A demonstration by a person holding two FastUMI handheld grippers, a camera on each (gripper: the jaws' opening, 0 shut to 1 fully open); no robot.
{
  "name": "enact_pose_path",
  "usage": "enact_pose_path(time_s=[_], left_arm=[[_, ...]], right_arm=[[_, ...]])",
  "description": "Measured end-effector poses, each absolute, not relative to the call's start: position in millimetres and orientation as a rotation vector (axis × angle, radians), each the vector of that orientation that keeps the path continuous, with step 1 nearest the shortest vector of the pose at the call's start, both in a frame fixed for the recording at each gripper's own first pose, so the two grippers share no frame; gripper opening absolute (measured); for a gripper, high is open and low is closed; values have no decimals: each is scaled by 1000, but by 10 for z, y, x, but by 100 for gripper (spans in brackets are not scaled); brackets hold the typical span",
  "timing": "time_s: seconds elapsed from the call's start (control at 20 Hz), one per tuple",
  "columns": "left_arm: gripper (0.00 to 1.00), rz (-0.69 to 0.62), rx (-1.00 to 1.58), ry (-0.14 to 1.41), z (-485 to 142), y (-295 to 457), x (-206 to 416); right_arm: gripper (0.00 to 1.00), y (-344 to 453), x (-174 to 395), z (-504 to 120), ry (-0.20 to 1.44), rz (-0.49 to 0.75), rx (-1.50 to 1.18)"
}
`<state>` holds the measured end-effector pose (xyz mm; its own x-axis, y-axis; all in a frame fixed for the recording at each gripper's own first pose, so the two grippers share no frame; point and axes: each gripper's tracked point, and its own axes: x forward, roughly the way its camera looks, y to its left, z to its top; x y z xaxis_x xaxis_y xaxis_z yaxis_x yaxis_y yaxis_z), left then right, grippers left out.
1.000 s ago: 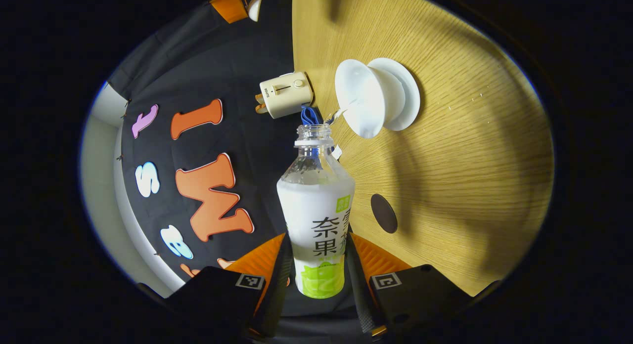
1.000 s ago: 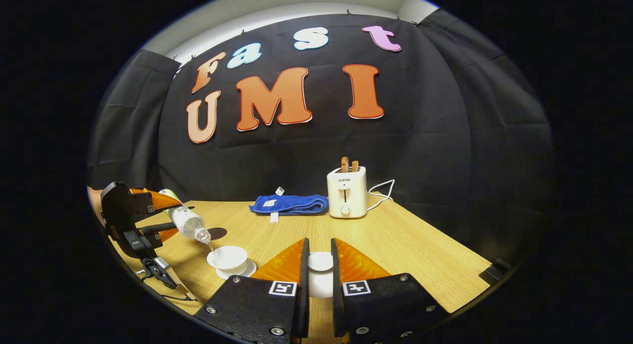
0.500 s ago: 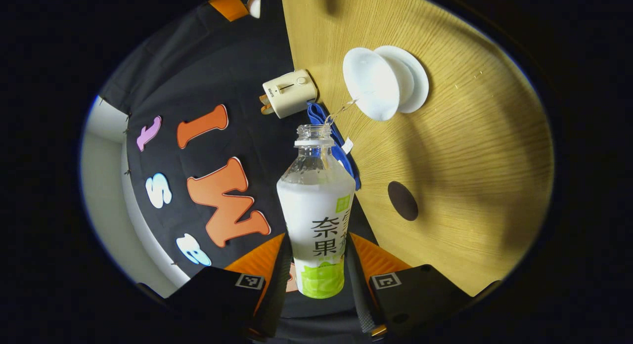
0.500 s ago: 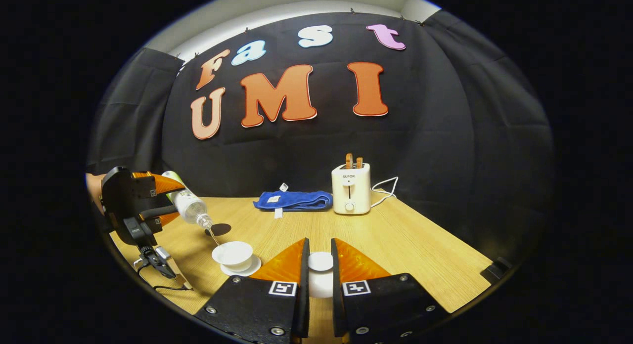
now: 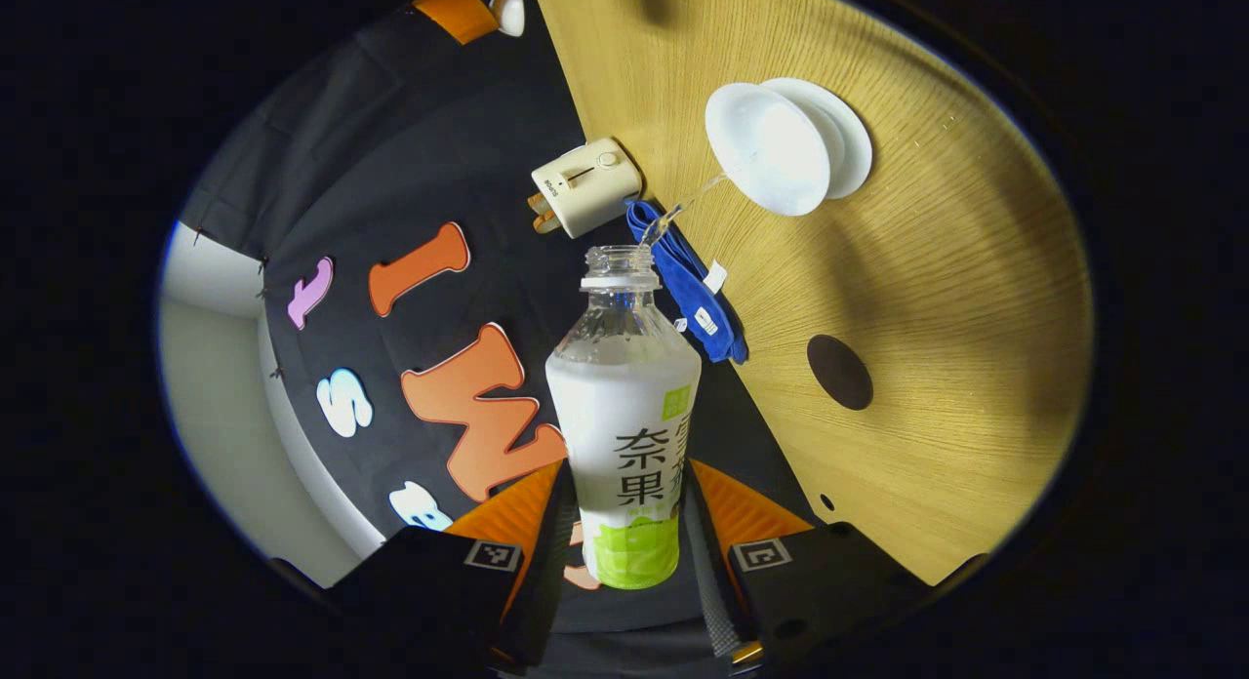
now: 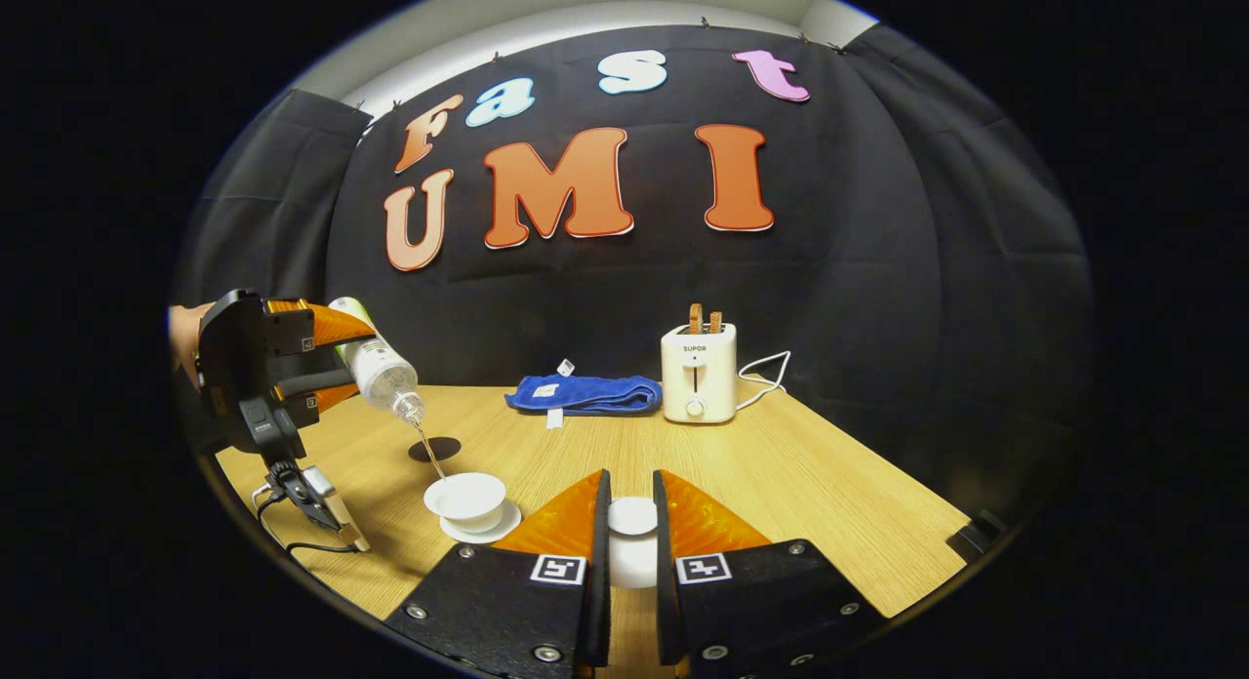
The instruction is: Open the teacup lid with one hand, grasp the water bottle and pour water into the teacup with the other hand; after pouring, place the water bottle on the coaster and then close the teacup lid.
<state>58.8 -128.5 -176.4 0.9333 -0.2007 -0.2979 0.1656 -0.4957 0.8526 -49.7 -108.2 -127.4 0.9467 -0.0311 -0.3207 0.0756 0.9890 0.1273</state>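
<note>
Left gripper view: the left gripper (image 5: pixel 624 523) is clamped on the clear plastic water bottle with a white and green label (image 5: pixel 624 435), both orange fingers pressed against its lower body. The bottle points straight ahead of the gripper, neck open and uncapped, and a thin stream of water (image 5: pixel 695 196) leaves the mouth and runs ahead and to the right into the white porcelain teacup (image 5: pixel 766 152) on its white saucer (image 5: pixel 851 142). The round dark coaster (image 5: pixel 839 372) lies on the light wooden worktop (image 5: pixel 956 299), to the right of the bottle and nearer the gripper than the cup. Compared with a second ago, the cup sits farther from the bottle mouth and the stream is longer, so the bottle has been raised while pouring goes on. A folded blue cloth (image 5: pixel 688 289) and a cream toaster (image 5: pixel 585 186) lie just beyond the bottle's neck.

Right gripper view: the right gripper (image 6: pixel 632 538) holds the white round teacup lid (image 6: pixel 632 518) between its fingers, apparently pinched from both sides, clear of the cup. Far to the left, the left gripper (image 6: pixel 322 367) tilts the bottle (image 6: pixel 376 367) neck-down above the teacup (image 6: pixel 466 496), higher than a second ago, with the coaster (image 6: pixel 435 450) just behind the cup. Pouring looks close to finished; I judge the next steps are righting the bottle, setting it on the coaster, then lidding the cup.
</note>
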Motion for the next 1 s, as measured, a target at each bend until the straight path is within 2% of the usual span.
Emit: enact_pose_path(time_s=[0.25, 0.8, 1.0], left_arm=[[64, -489, 2074, -16, -1910, -1364, 648], [62, -570, 2168, -13, -2043, -1443, 695], [64, -555, 2231, -55, -1970, -1454, 730]], right_arm=[[19, -1149, -509, -1261, 322, -65, 140], [19, -1251, -552, -1361, 346, -87, 138], [19, -1241, -561, -1387, 352, -87, 131]])
